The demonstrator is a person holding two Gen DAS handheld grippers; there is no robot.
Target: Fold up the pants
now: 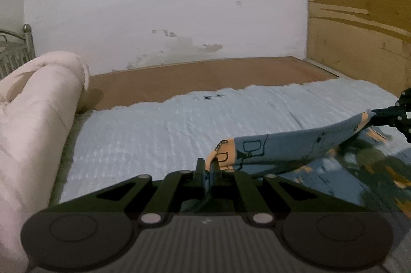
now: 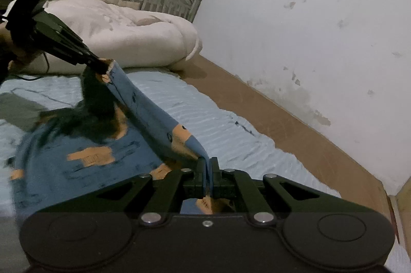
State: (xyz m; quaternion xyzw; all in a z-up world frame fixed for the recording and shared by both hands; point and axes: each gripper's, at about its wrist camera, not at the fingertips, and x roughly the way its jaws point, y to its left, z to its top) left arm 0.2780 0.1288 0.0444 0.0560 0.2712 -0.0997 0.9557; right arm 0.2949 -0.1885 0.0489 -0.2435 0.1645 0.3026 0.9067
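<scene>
You have the pants [image 2: 84, 157] spread on the light blue sheet [image 1: 154, 129], with 1 edge lifted taut between your 2 grippers, the left gripper [image 1: 207, 165] and the right gripper [image 2: 207, 165] each clamped on a corner. If either thin pinch slips, or you carry the edge unevenly, the fold could land skewed or bunched.

We've got blue pants [image 2: 84, 165] with orange patches and dark doodle prints, mostly spread flat on the bed. One edge is lifted off it, stretched taut in a raised band.
</scene>
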